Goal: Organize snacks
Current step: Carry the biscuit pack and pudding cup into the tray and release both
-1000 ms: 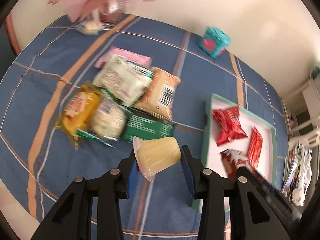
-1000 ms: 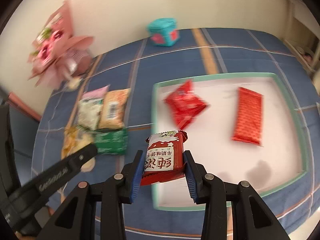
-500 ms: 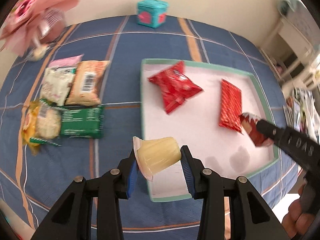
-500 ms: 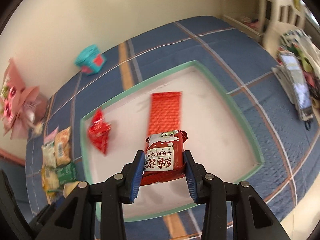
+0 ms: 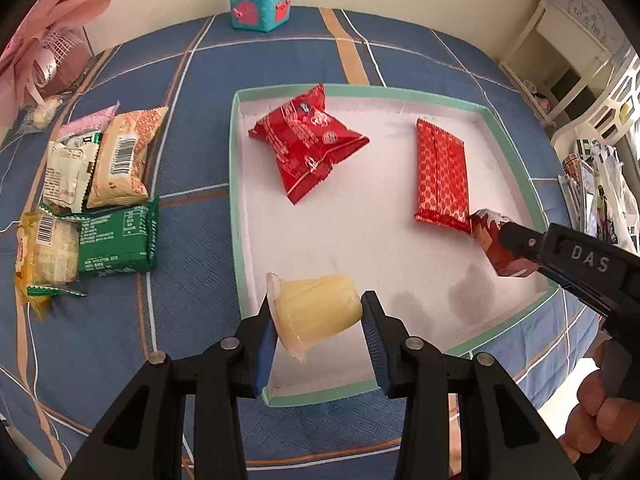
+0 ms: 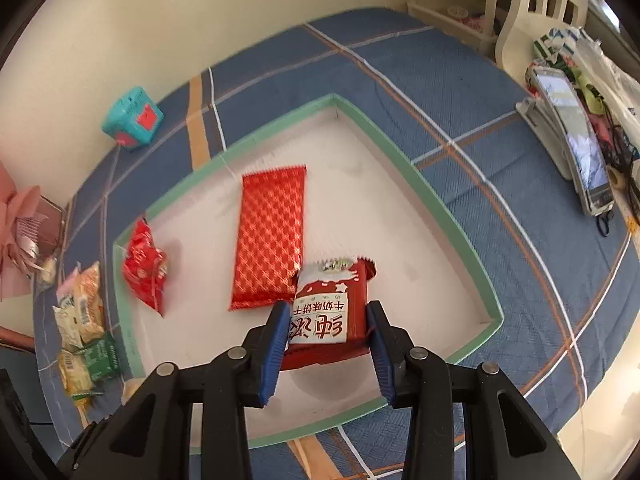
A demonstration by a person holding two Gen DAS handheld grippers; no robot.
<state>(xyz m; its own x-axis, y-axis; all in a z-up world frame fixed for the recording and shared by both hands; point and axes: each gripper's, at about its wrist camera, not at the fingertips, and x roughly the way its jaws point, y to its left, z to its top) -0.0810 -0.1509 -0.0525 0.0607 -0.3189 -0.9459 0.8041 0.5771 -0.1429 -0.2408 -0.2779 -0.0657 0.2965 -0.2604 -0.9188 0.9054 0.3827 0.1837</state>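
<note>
My left gripper is shut on a yellow jelly cup and holds it over the near left corner of the green-rimmed white tray. My right gripper is shut on a red-and-white biscuit packet, held over the tray's near right part; the packet also shows in the left wrist view. In the tray lie a red crinkled bag and a flat red patterned bar. Several loose snack packets lie on the blue cloth left of the tray.
A teal toy box stands at the table's far edge by the wall. A pink paper flower is at the far left. White shelving and clutter stand beyond the table's right edge. A phone lies at the right.
Both grippers have swung right over the tray with their snacks still held. The right gripper has come lower and closer to the red bar.
</note>
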